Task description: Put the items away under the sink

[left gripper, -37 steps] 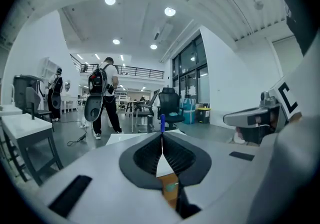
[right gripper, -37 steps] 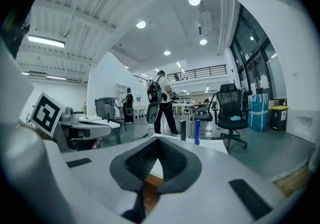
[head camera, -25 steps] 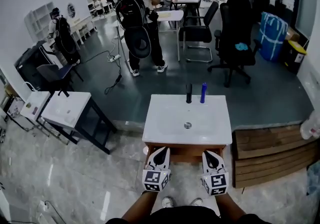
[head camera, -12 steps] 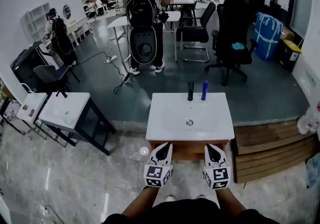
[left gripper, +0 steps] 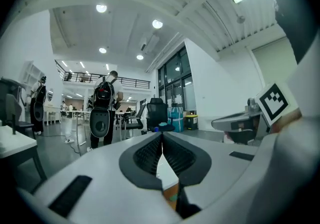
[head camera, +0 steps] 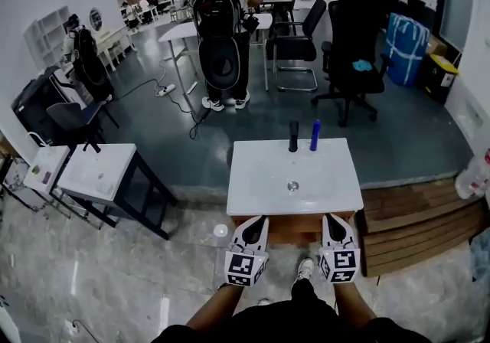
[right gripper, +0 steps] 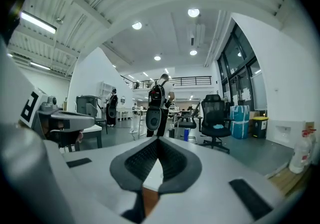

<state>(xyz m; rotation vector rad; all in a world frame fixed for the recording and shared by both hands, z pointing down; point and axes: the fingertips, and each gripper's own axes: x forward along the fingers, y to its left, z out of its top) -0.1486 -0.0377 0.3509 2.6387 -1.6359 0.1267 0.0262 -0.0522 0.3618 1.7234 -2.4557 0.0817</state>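
While both grippers wait at the near edge of the white rectangular sink top (head camera: 260, 181), neither holds anything. The left gripper (head camera: 259, 221) has its jaws pressed together with nothing between them, and the right gripper (head camera: 331, 218) is likewise closed and empty. The slim blue upright bottle (head camera: 315, 135) stands at the far rim of the sink top, just beside a black upright cylinder (head camera: 292, 136). Whether that cylinder is the tap or a second item I cannot tell. The brown wooden cabinet (head camera: 287, 230) under the sink shows only as a strip between the two grippers, and its front is too hidden to read.

The step in hand looks like the reach for the bottle. To do it well, the right jaws should open before crossing the basin. They should then meet the bottle squarely, low on its body, from the side away from the black cylinder, so that neither one tips. The left gripper is free to deal with the cabinet front.

The basin is bare apart from its round metal drain (head camera: 292, 186), so the path across is open. Stacked brown wooden boards (head camera: 417, 230) sit just beside the cabinet on the right, which crowds any swing that way. The pale marbled floor (head camera: 115, 272) on the left gives more room. A white-topped, black-framed side table (head camera: 99, 169) stands well apart, as does a person with a black backpack (head camera: 220, 12).
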